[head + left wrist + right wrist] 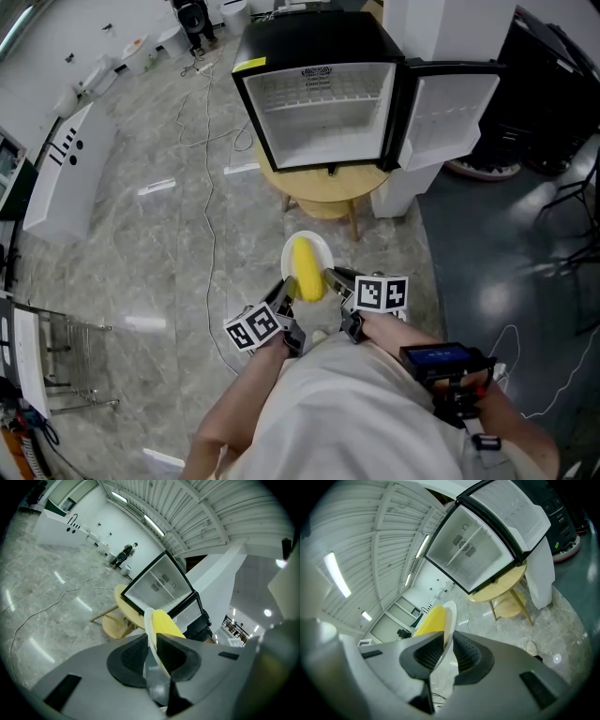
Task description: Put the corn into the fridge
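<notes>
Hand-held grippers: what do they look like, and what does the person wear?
The left hand-held gripper and the right hand-held gripper are grey with dark ribbed pads, and each carries a white cube with black square markers. The person wears a white shirt.

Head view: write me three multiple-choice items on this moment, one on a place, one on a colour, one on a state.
1. Where is the corn? A in a bowl; B on the plate; C in a bag.
2. What colour is the fridge casing? A black; B red; C blue.
3. The fridge door is: A shut; B taken off; C open.
Answers: B, it lies on the white plate, whose rim the left tool and right tool clamp; A, the shell is black; C, the door stands swung aside.
</notes>
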`<state>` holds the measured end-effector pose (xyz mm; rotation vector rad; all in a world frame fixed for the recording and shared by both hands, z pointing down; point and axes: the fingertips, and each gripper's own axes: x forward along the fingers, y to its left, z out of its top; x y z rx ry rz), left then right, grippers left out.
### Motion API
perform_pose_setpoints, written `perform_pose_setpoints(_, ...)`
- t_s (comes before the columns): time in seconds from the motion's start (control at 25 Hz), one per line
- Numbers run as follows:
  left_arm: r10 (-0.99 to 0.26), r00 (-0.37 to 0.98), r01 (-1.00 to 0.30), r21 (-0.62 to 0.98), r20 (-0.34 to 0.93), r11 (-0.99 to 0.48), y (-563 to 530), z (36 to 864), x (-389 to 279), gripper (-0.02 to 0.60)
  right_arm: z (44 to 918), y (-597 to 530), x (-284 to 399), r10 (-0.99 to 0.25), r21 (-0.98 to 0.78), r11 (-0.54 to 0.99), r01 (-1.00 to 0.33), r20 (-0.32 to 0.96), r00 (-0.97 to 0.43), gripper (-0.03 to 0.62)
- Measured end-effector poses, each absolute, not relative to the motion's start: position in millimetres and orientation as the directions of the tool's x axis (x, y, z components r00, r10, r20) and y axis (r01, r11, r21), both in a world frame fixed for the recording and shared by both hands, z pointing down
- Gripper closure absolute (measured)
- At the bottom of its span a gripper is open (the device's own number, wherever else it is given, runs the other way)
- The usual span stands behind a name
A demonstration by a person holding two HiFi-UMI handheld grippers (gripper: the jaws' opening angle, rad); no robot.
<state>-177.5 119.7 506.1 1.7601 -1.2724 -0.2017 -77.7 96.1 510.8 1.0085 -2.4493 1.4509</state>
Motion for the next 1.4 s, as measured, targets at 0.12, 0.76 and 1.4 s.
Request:
perform_pose_setpoints(0.12, -0.821, 0.442, -0.664, 0.747, 0.360, -0.030, 120.2, 506.6, -181.6, 0.518, 512.0, 96.2, -82.2, -0.472, -0.741, 0.319, -0.591, 0.417, -0.777, 0.533)
perform_pose_setpoints(0.76, -0.833, 0.428, -0.657, 0.754, 0.351, -0.019, 114.5, 501.8, -204.3, 0.518, 510.2, 88.1, -103.2, -0.460, -0.733, 0.331, -0.594, 0.425, -0.780, 0.533)
perform_pose_setpoints(1.4, -0.828, 0.436, -0.649, 0.761, 0.352, -0.018, 98.0, 505.8, -203.1, 0.518, 507.7, 71.5, -104.4, -0.460, -0.730, 0.325, -0.601, 0.433, -0.775, 0.533)
